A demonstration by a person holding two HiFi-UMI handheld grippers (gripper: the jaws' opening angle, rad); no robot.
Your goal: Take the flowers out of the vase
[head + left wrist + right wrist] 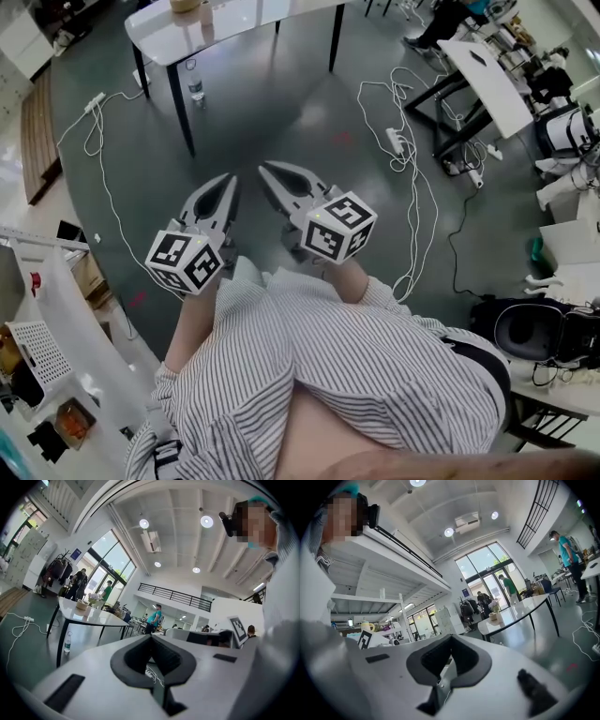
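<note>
The flowers [493, 605], a small pale bunch, stand in a vase [498, 617] on a white table [520, 609] well away from both grippers. The vase is too small to show any detail. Just beside it sits one tan bowl [82, 604], and what the bowl holds cannot be seen. The left gripper view shows the same table from the other side, with the flowers [95, 599] next to the bowl and one clear bottle [68, 641] standing on the floor beneath. In the head view only the near end of the table [234, 23] shows, with the bowl [185, 4] cut off by the top edge and the bottle [195, 84] on the dark floor [281, 103]. That view alone shows the white cables [412, 178] looping across the floor and the striped shirt [319, 366] of the person holding the tools. There are two grippers, side by side over the bare floor. The left gripper [228, 176] has its jaws clenched together with nothing between them [151, 637]. The right gripper [262, 167] is likewise closed and empty [451, 637].
</note>
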